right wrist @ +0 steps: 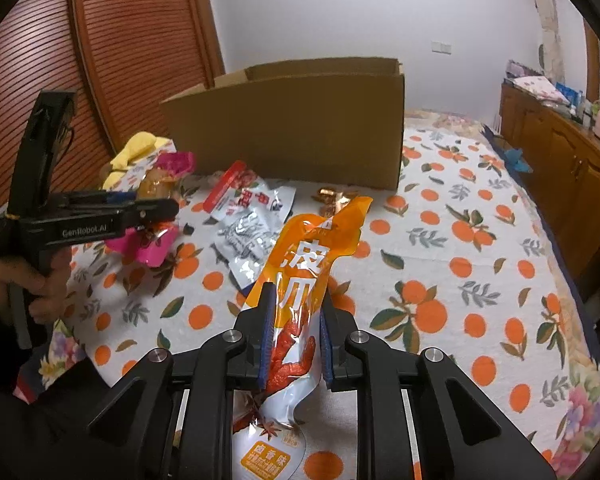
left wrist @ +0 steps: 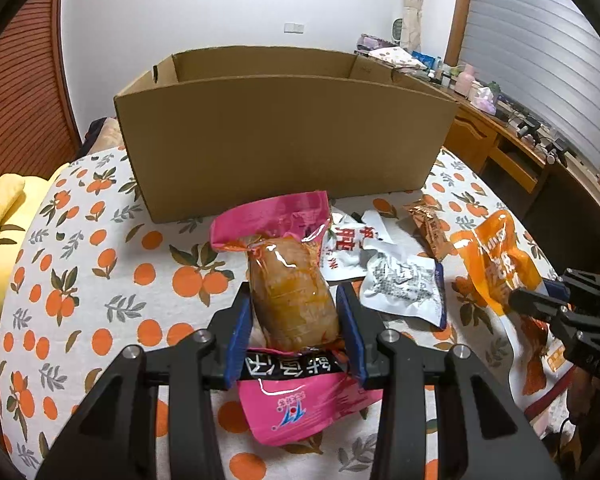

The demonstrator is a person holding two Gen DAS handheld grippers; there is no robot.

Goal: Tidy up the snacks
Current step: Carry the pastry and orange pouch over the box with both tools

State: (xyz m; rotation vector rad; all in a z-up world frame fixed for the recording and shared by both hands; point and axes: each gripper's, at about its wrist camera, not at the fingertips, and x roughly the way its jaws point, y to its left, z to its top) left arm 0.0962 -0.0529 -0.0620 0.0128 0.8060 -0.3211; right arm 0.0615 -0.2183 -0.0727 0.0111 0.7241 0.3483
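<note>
My left gripper [left wrist: 294, 304] is shut on a pink snack pack [left wrist: 292, 280] with a brown clear middle, held above the orange-print cloth; it also shows in the right wrist view [right wrist: 156, 204]. My right gripper [right wrist: 296, 304] is shut on an orange and white chicken-feet pack [right wrist: 304, 280], which also shows in the left wrist view [left wrist: 496, 260]. An open cardboard box [left wrist: 284, 140] stands behind, open side up. On the cloth lie a white and red pack [left wrist: 346, 248], a silver pack [left wrist: 404, 284] and a small brown pack [left wrist: 430, 228].
A yellow plush [left wrist: 0, 236] lies at the left edge of the bed. A wooden desk [left wrist: 512, 136] with clutter stands at the right. A slatted wooden door [right wrist: 112, 52] is at the left.
</note>
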